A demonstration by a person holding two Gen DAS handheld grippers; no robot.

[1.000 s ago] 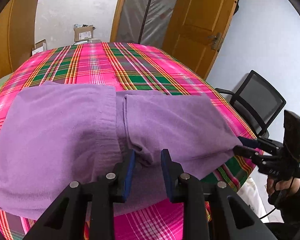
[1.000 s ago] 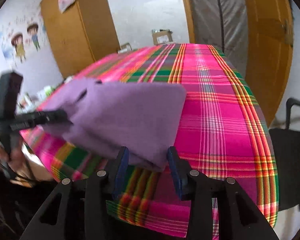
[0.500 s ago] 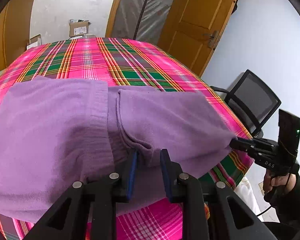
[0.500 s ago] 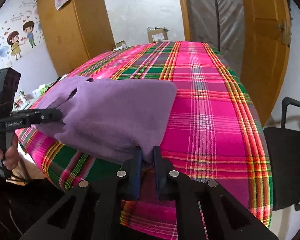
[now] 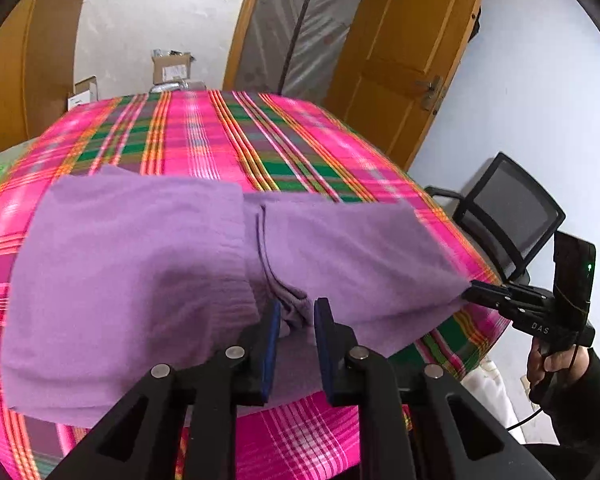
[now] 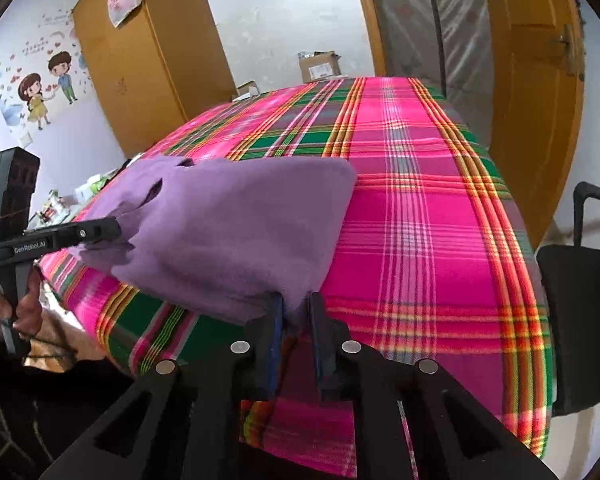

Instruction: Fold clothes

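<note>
Covering the whole tabletop, a pink plaid cloth gives a flat, slightly grippy bed for the work. On its near edge lies the purple garment, a soft knit already doubled over, with a ribbed hem and a seam running down its middle; the near edge sags a little over the table rim. It looks light and limp, so it should drape and stretch rather than hold a shape, and any lifted corner will likely droop between the two holds. Being fuzzy, it should not slip from rubber pads, though a pinch of only the top layer could let the lower one fall away.

A black chair stands off to the side, clear of the fabric.

The left gripper has a bunched fold at the near middle edge between its blue pads, and its jaws are closing on it. The right gripper grasps the near right corner, cloth pressed between its narrow-set jaws, which are opening slightly. Best holds seem to be these edge points, taken through all layers.
</note>
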